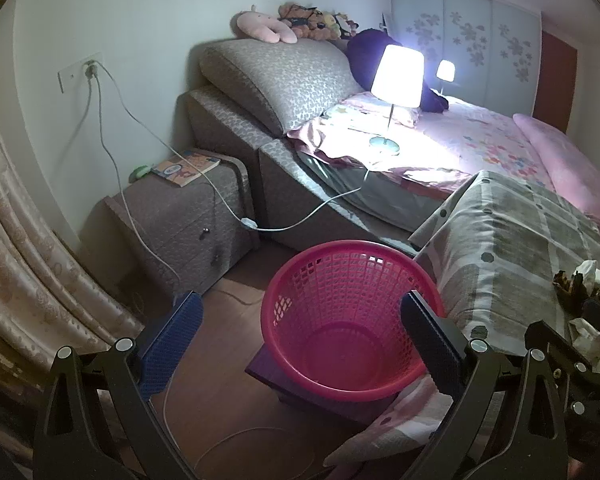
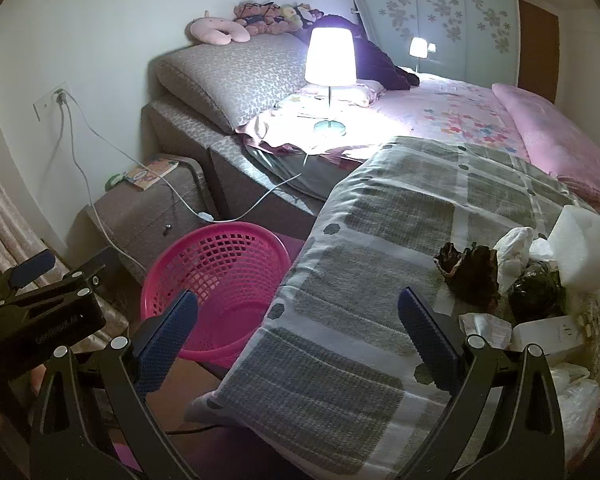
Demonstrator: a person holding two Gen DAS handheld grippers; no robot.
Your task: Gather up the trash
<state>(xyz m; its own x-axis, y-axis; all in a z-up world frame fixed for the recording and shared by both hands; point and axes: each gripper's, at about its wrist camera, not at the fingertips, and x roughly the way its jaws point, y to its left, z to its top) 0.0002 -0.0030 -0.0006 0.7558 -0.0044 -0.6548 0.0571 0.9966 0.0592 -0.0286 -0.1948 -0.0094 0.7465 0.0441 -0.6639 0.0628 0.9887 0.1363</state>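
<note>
From the left wrist, the left gripper (image 1: 300, 344) tilts downward over the pink basket (image 1: 296, 280), its jaws spread wide and holding nothing. From the right wrist, the right gripper (image 2: 300, 340) slants down over the grey checked blanket (image 2: 380, 216), jaws spread and empty; the trash (image 2: 500, 268) lies on the blanket right of it, near a white box (image 2: 548, 334) whose print is too small to read.

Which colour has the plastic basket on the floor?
Bright pink basket; the left wrist view shows it best.
</note>
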